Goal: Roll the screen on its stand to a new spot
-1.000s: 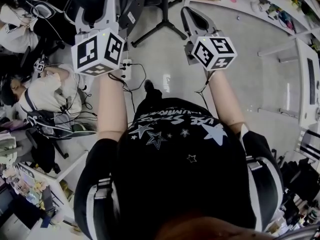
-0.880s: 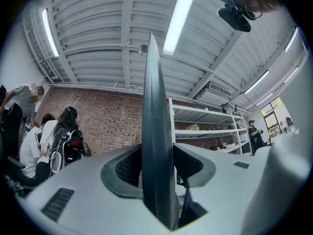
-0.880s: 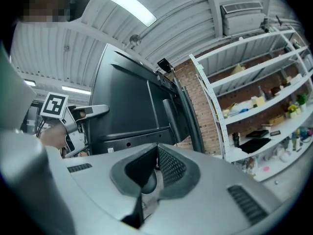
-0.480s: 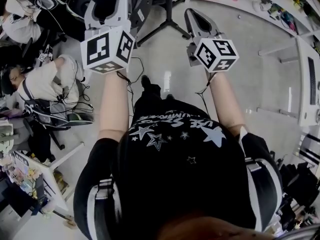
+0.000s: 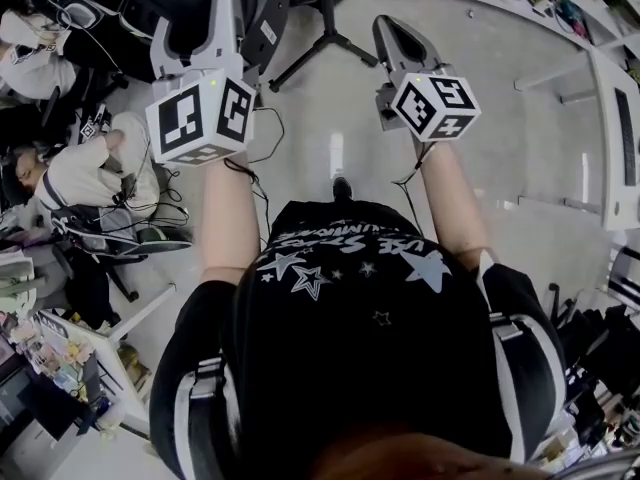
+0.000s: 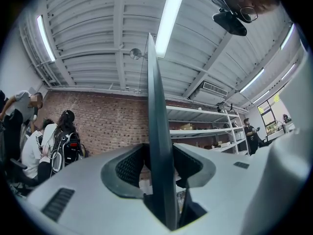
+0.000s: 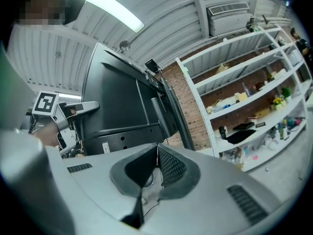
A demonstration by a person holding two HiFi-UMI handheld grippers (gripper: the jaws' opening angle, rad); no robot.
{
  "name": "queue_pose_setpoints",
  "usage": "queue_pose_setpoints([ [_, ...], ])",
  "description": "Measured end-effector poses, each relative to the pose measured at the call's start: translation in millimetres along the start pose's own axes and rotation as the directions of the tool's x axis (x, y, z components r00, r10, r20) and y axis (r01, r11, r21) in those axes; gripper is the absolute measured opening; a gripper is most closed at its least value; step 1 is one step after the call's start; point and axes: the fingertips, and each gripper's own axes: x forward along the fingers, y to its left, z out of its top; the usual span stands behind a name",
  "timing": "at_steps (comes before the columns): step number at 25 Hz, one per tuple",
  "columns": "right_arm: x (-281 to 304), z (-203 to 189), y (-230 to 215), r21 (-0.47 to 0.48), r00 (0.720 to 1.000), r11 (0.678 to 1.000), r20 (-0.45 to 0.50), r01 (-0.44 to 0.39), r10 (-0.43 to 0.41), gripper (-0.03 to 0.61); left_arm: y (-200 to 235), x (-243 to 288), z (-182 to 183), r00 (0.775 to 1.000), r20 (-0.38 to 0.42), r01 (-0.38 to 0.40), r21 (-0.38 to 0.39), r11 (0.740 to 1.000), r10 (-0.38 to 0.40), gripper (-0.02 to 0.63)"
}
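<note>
The screen shows as a big black panel (image 7: 117, 106) on a dark stand pole (image 7: 168, 109) in the right gripper view. Its black stand legs (image 5: 320, 43) spread over the floor in the head view. My left gripper (image 5: 195, 28) is raised at the upper left and is shut on the screen's thin edge (image 6: 157, 131), which runs upright between its pads. The same left gripper (image 7: 73, 110) appears against the panel's far side. My right gripper (image 5: 398, 38) is held up beside the stand, jaws shut with nothing between them (image 7: 154, 168), apart from the screen.
Seated people (image 5: 70, 168) and chairs crowd the left side, with cables (image 5: 262, 133) trailing on the floor. White shelving (image 7: 244, 97) stands along a brick wall to the right. A white table (image 5: 615, 138) edges the right side.
The floor and the seated people have slid past beneath me and my foot has stepped forward. The left gripper keeps its hold on the screen's edge; the right gripper has barely shifted.
</note>
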Motion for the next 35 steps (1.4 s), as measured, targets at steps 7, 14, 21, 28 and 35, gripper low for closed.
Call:
queue_pose_setpoints([
  [7,-6.1,0.9,16.6,-0.002,1.000,1.000,0.010,0.009,-0.009,0.008,-3.5,-20.2,8.8,1.000,0.014,0.027,0.003,1.000,-0.027,0.204],
  [14,-15.2,-8.4,48.8,0.009,1.000,1.000,0.007,0.022,-0.022,0.008,10.2,-56.2,22.0,0.998,0.035,0.045,-0.023,0.999,-0.044,0.204],
  [21,-29.7,-19.8,85.4,0.017,1.000,1.000,0.007,0.013,-0.013,0.008,15.1,-96.0,35.6,0.998,0.040,0.053,-0.040,0.998,-0.051,0.202],
  [28,-50.5,-26.8,121.0,0.010,1.000,1.000,0.014,0.007,-0.007,0.008,24.1,-140.5,50.9,0.998,0.045,0.056,-0.051,0.997,-0.053,0.201],
  [35,-79.6,-32.4,159.7,0.002,1.000,1.000,0.026,-0.008,0.008,0.008,26.1,-183.3,67.7,0.996,0.054,0.070,-0.059,0.996,-0.067,0.199],
])
